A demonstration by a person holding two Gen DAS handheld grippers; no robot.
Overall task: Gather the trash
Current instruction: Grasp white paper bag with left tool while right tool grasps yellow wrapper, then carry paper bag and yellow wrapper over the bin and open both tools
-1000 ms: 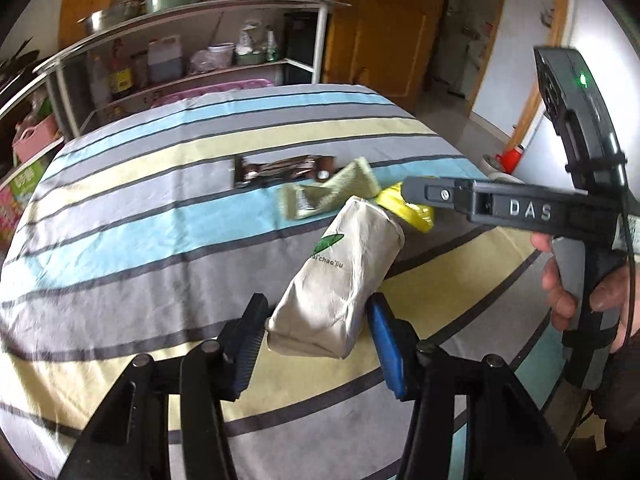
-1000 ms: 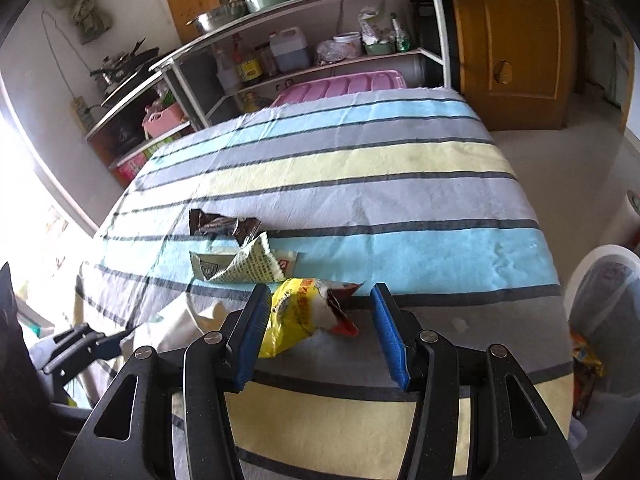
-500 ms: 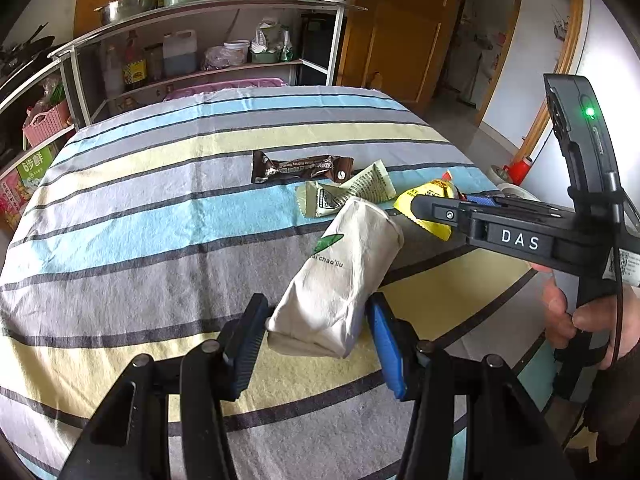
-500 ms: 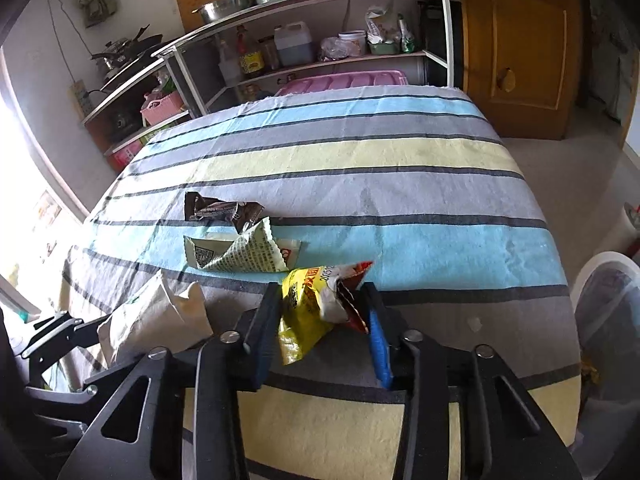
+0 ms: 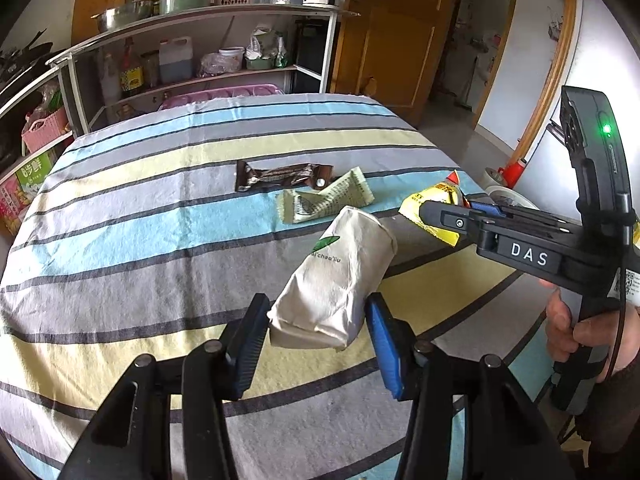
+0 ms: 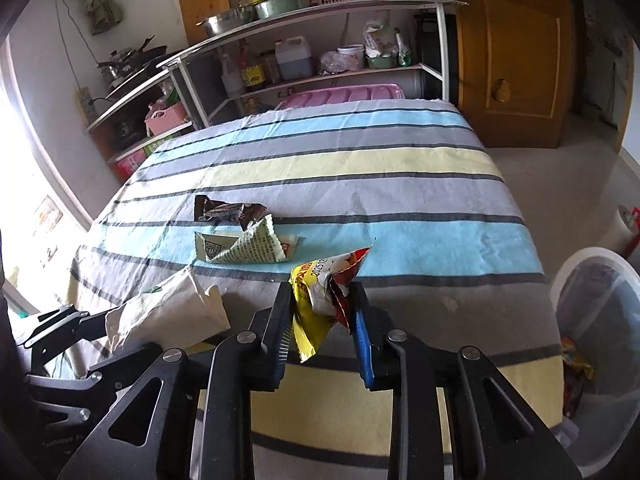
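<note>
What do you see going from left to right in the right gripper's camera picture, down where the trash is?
White paper bag in the left gripper → yellow snack wrapper pinched in the right gripper → white trash bin beside the table.

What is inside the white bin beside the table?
Through the white bin's translucent wall, a yellow-orange wrapper shows near the bottom. Anything deeper is hidden by the wall and the table edge.
</note>
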